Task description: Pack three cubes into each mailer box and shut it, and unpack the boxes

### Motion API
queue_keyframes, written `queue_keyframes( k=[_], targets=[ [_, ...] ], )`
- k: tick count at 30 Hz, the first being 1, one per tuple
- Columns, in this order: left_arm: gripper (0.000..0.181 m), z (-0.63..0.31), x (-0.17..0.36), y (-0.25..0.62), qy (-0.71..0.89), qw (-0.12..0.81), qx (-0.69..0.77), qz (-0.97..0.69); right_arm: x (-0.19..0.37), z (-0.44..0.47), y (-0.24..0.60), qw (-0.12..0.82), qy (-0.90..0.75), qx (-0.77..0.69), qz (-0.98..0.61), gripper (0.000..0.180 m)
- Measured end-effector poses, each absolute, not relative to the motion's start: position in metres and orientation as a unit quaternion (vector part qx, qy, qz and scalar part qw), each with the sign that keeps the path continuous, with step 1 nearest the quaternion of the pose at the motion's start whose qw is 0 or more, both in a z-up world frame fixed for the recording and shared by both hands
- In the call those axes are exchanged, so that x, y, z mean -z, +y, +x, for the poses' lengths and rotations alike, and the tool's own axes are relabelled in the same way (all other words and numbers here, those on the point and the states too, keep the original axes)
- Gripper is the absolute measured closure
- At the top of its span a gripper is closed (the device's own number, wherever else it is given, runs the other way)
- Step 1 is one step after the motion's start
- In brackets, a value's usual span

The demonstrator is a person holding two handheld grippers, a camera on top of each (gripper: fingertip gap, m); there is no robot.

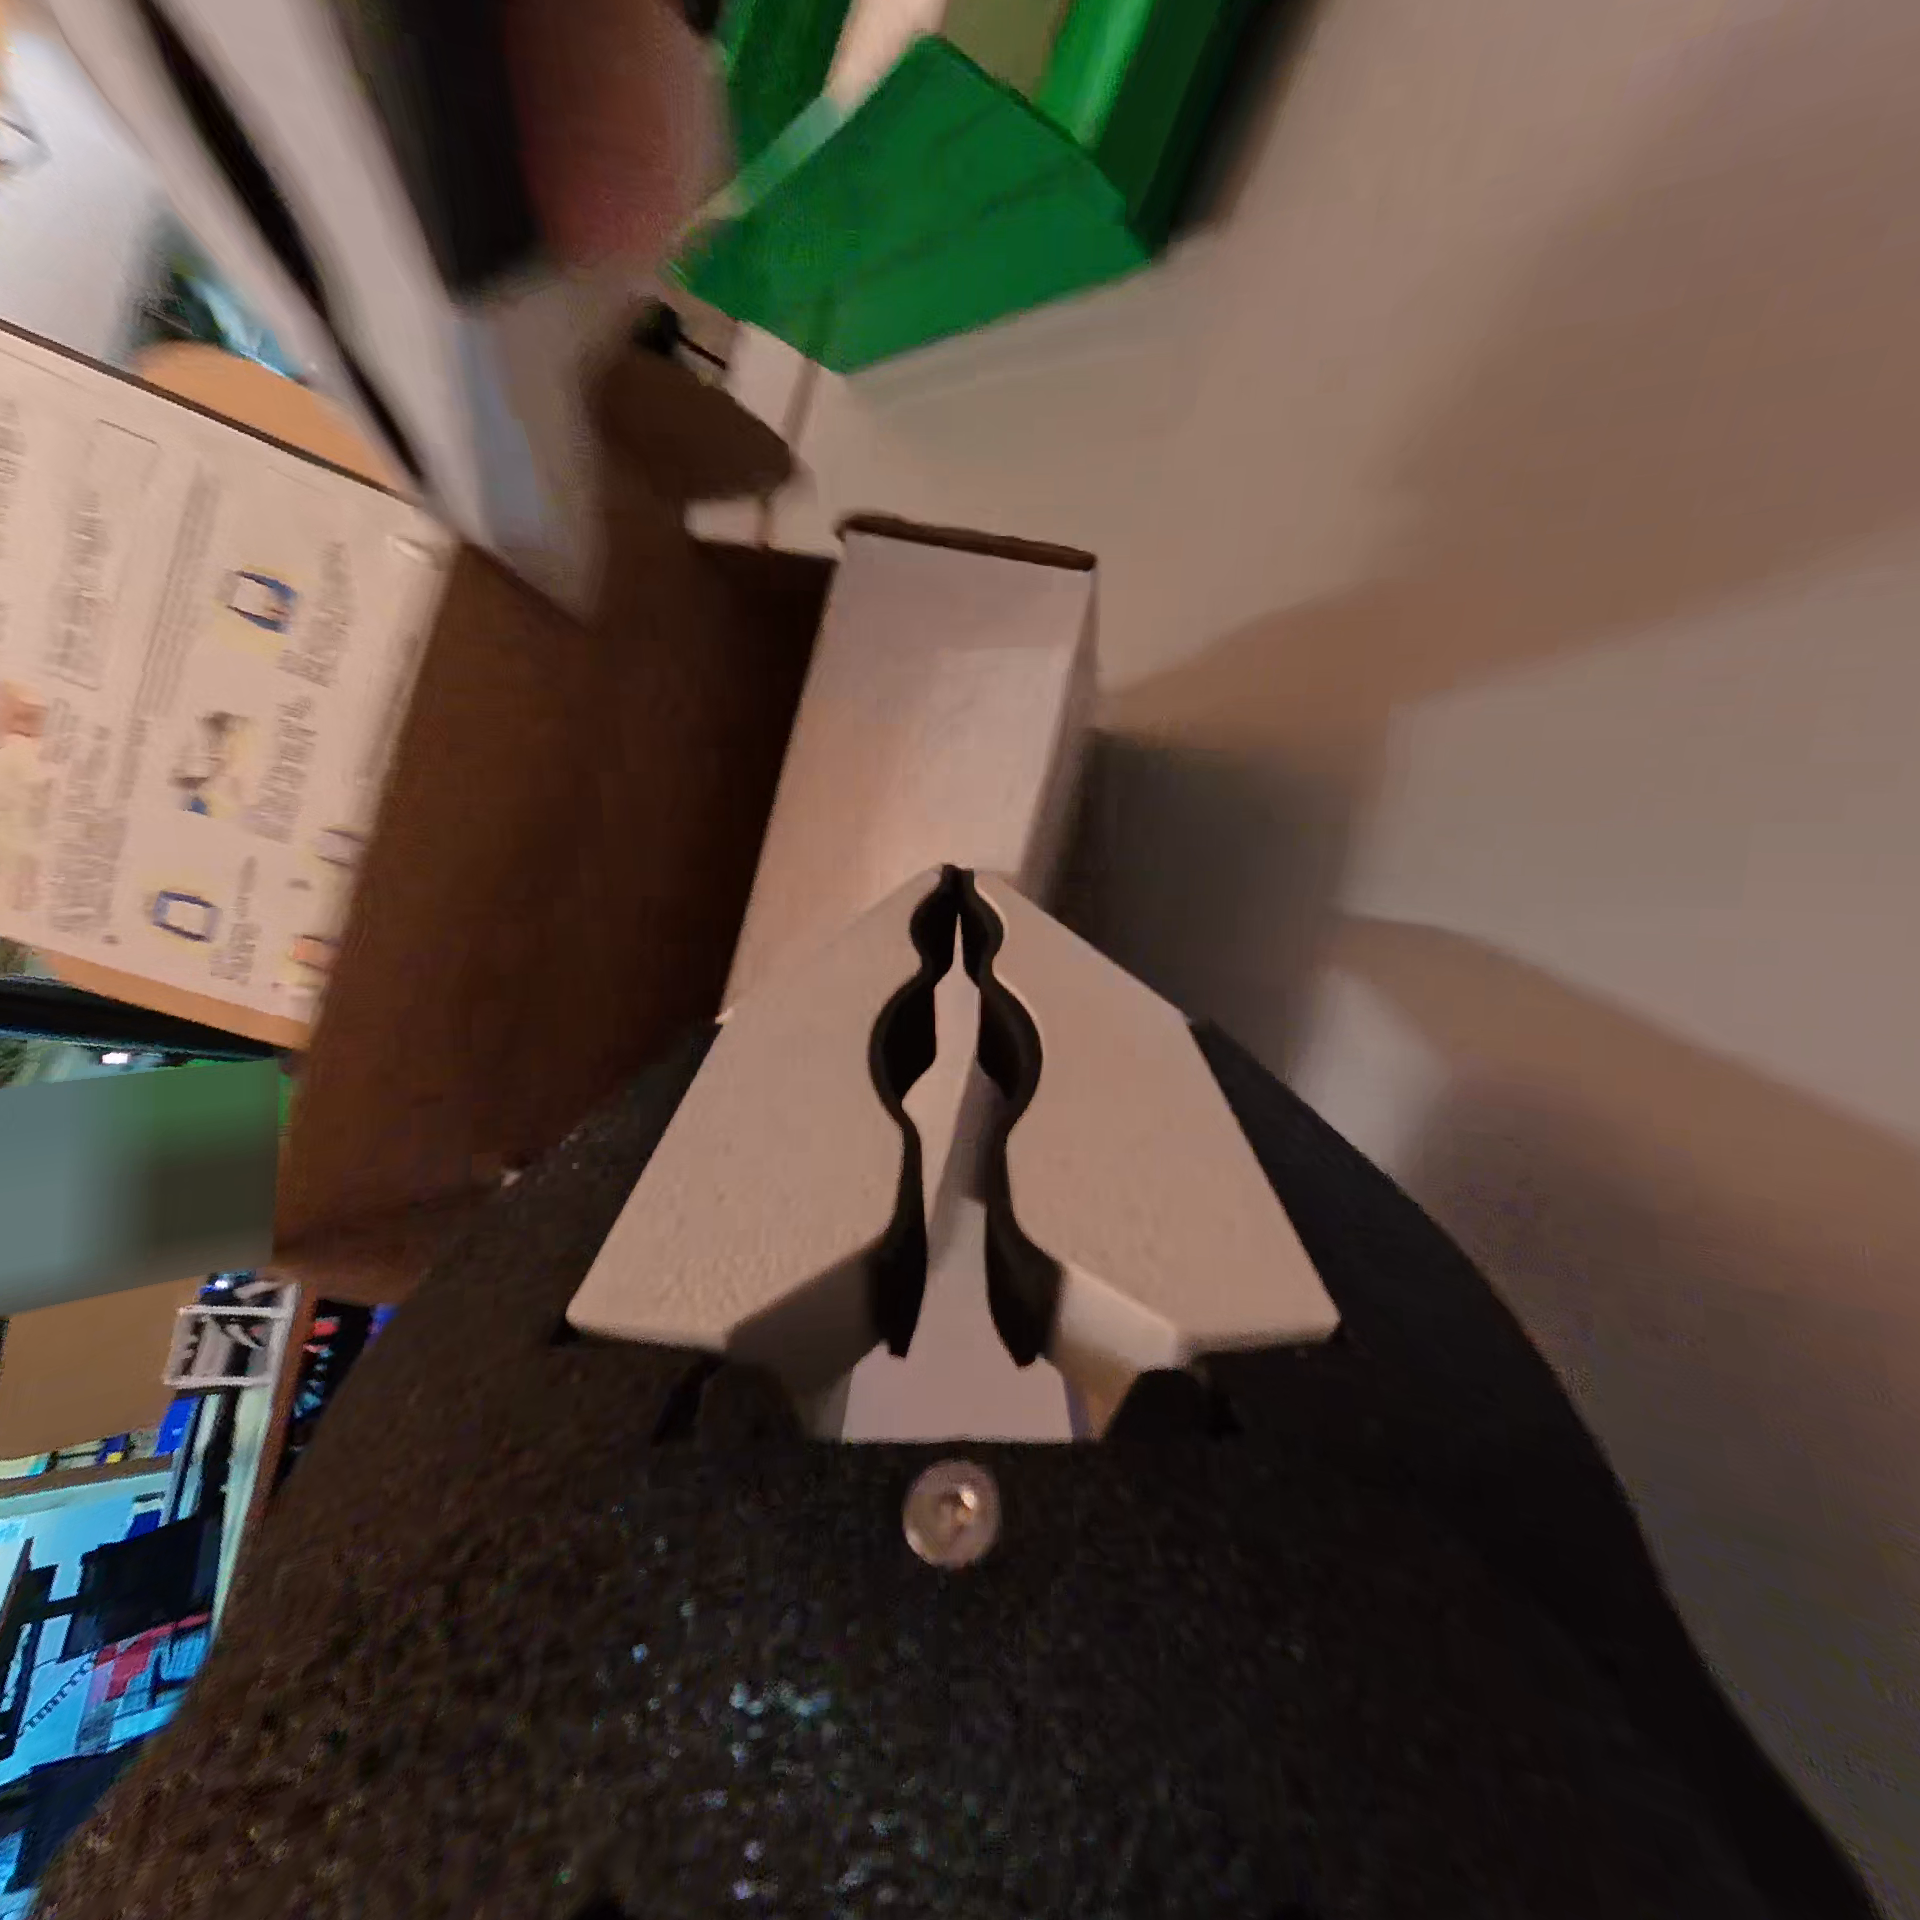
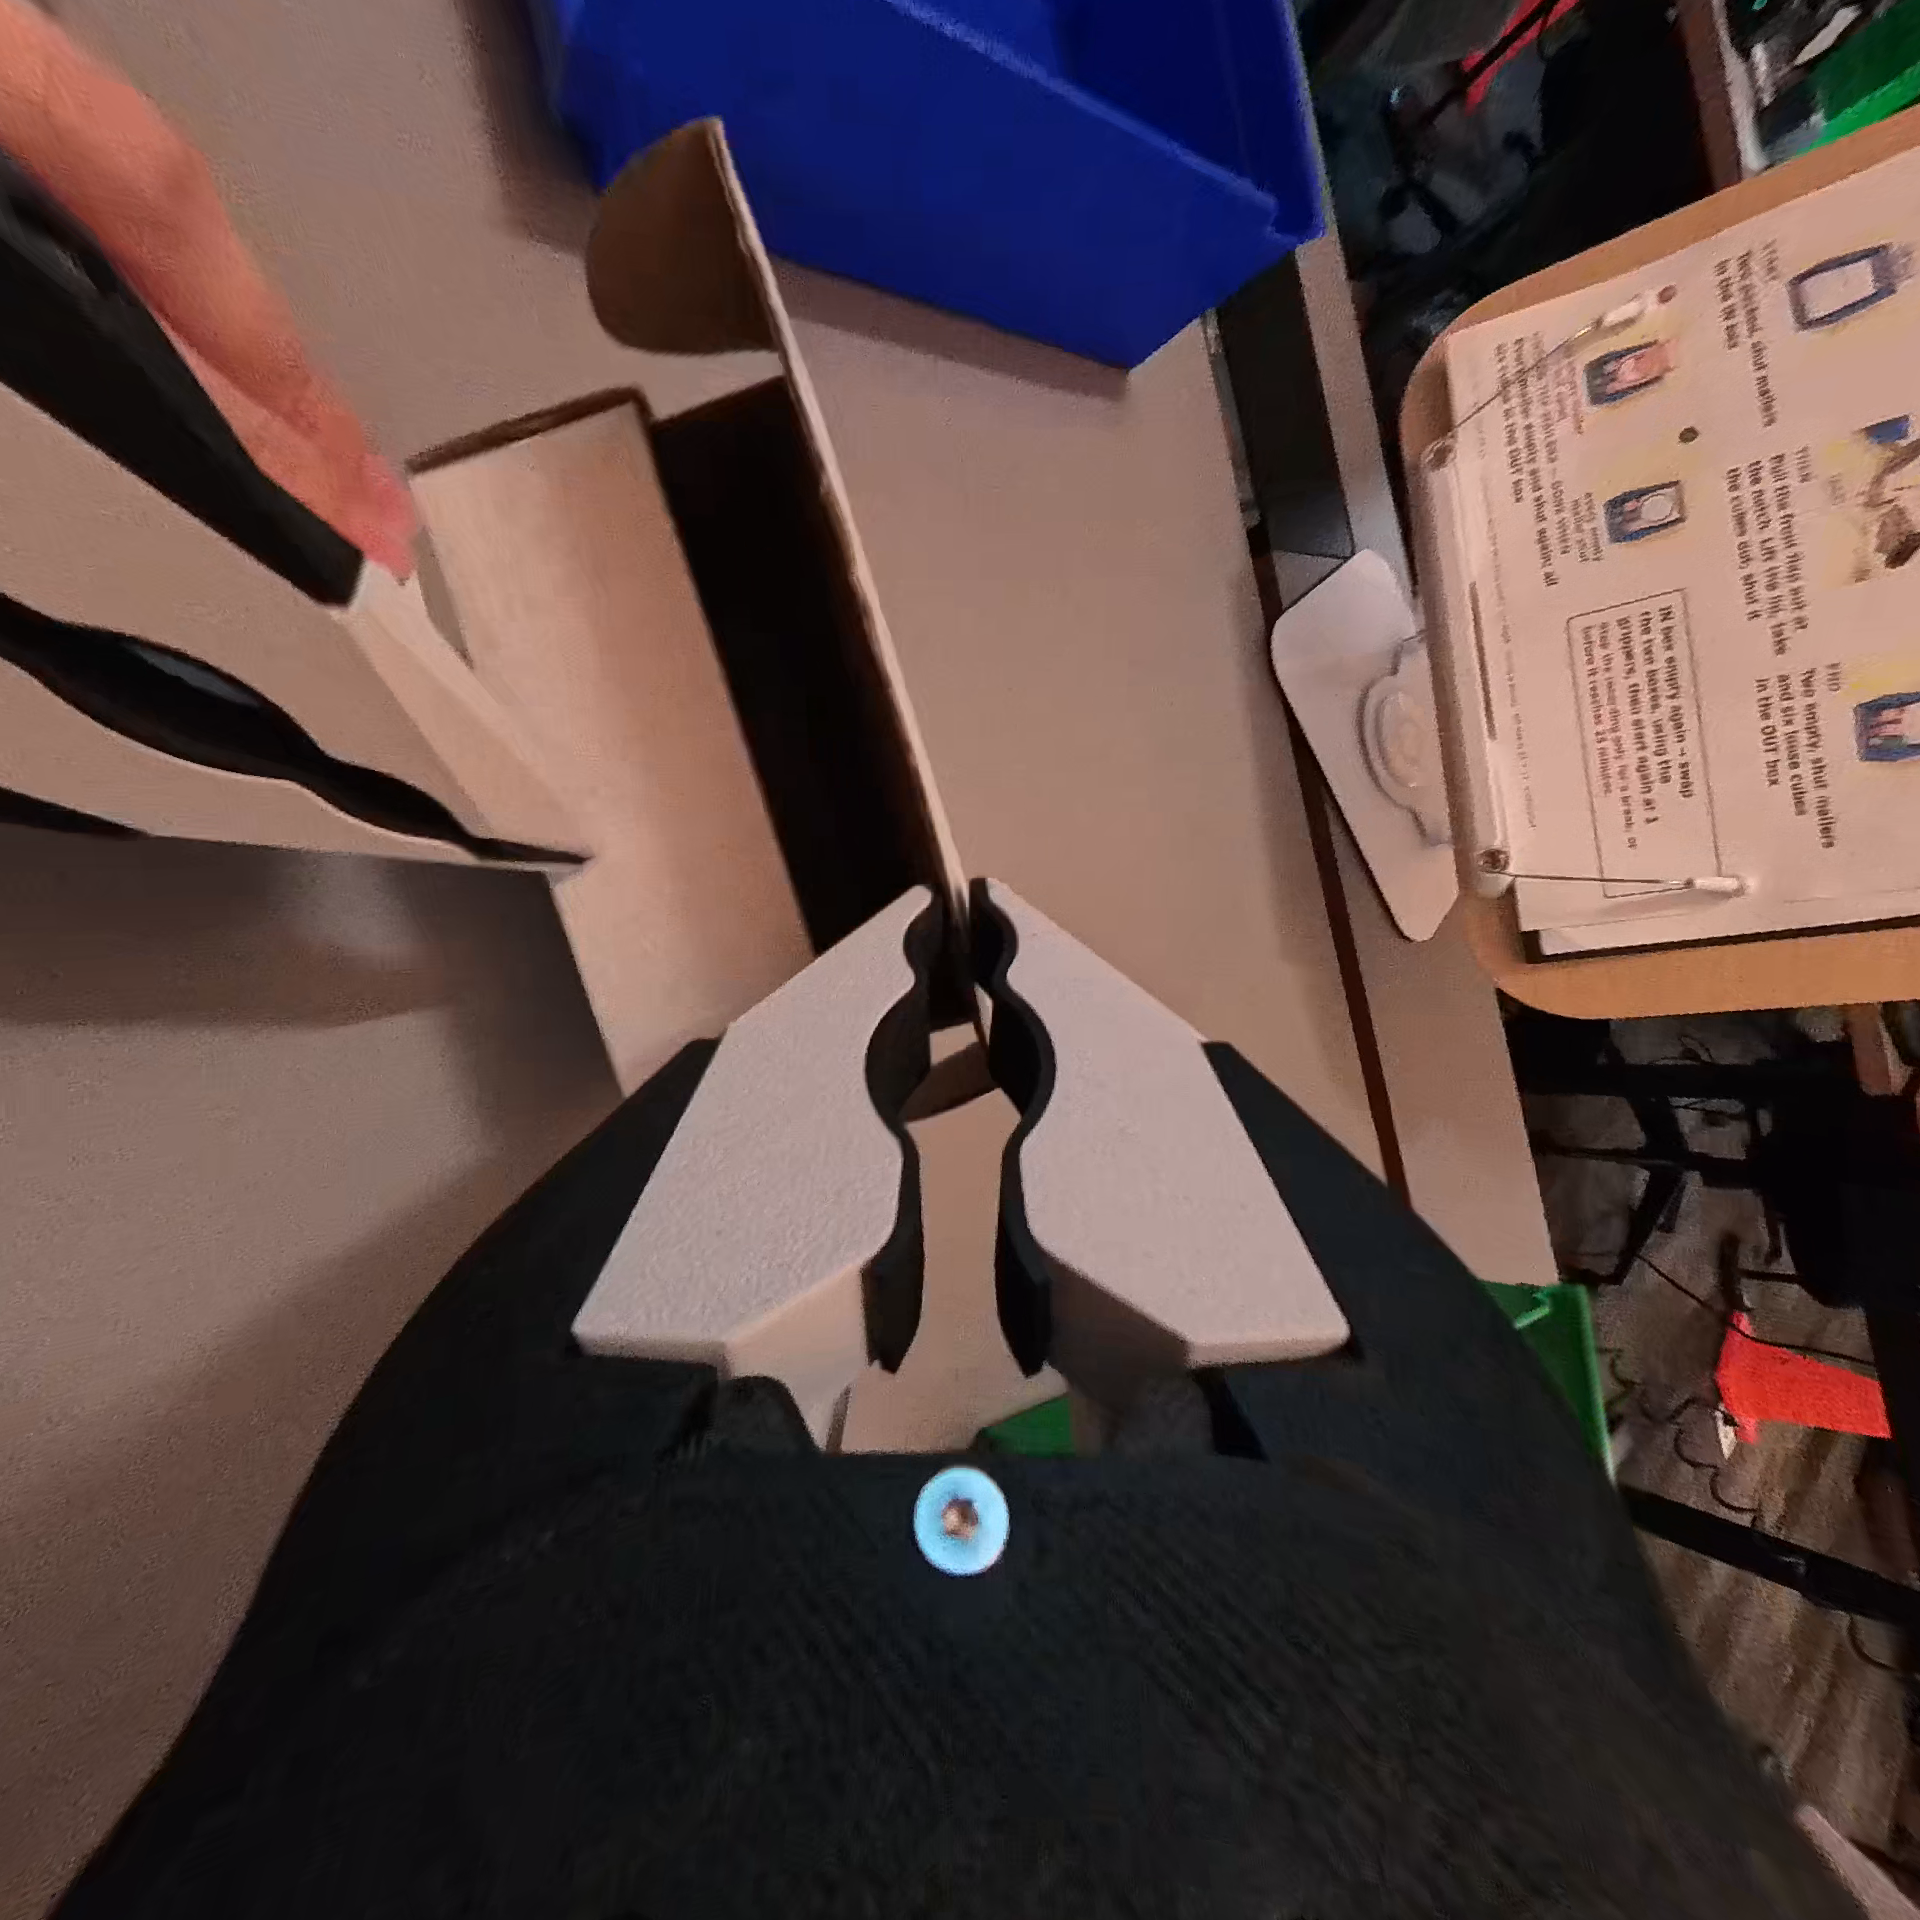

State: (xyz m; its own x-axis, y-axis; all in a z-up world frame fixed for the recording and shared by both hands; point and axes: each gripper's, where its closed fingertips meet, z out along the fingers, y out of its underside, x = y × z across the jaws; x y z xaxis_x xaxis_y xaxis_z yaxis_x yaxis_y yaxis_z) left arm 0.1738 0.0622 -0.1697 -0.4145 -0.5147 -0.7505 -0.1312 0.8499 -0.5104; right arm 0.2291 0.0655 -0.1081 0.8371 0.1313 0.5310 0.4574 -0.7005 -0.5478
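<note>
The right gripper [image 2: 961, 904] has its pads pressed together on the thin edge of a brown cardboard flap [image 2: 821, 499], which stands almost upright and runs straight ahead from the fingertips to a rounded corner at its far end. Just left of that flap sits the open mailer box [image 2: 623, 675], white outside, its interior dark from this angle, so I cannot tell what lies in it. Further left, the left gripper [image 2: 540, 854] reaches in from the side with its tips against the box's white wall, and a bit of the person's hand [image 2: 208, 301] shows above it. Ahead and slightly right of the flap is a blue bin [image 2: 935, 156] on the pale table [image 2: 1091, 675]. Off to the right, past the table edge, a printed instruction sheet [image 2: 1662, 582] with small pictures and blocks of text rests on a wooden board; the print is sharp here.

From the left wrist view, the left gripper [image 1: 958, 883] has its pads closed to a sliver, tips touching a white panel of the mailer box [image 1: 935, 707]; whether a cardboard edge is pinched between them I cannot tell. To its left lies the box's brown inner face [image 1: 540, 831], and beyond that, the same instruction sheet [image 1: 177, 675], blurred here. Ahead and to the right sits a green bin [image 1: 914, 239]. The view is smeared with motion blur.
</note>
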Motion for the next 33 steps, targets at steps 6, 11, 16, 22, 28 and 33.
queue_keyframes(
  k=[6,11,16,22,28,33],
  targets=[
    [0.181,0.167,0.178,0.059,0.795,0.530,0.226,-0.190,0.102,0.232,0.065,0.336,-0.191,0.258,-0.885,0.180],
    [0.181,0.188,0.140,0.093,0.733,0.579,0.239,-0.267,0.108,0.216,0.066,0.341,-0.235,0.243,-0.877,0.180],
    [0.181,0.195,0.178,0.099,0.763,0.542,0.201,-0.289,0.102,0.218,0.067,0.342,-0.244,0.253,-0.872,0.180],
    [0.181,0.192,0.201,0.093,0.770,0.533,0.197,-0.291,0.086,0.247,0.078,0.383,-0.214,0.246,-0.864,0.179],
    [0.181,0.193,0.201,0.095,0.772,0.521,0.210,-0.299,0.089,0.312,0.099,0.364,-0.160,0.289,-0.871,0.178],
    [0.181,0.193,0.201,0.095,0.768,0.515,0.227,-0.306,0.127,0.353,0.112,0.352,-0.111,0.258,-0.893,0.177]
  ],
)
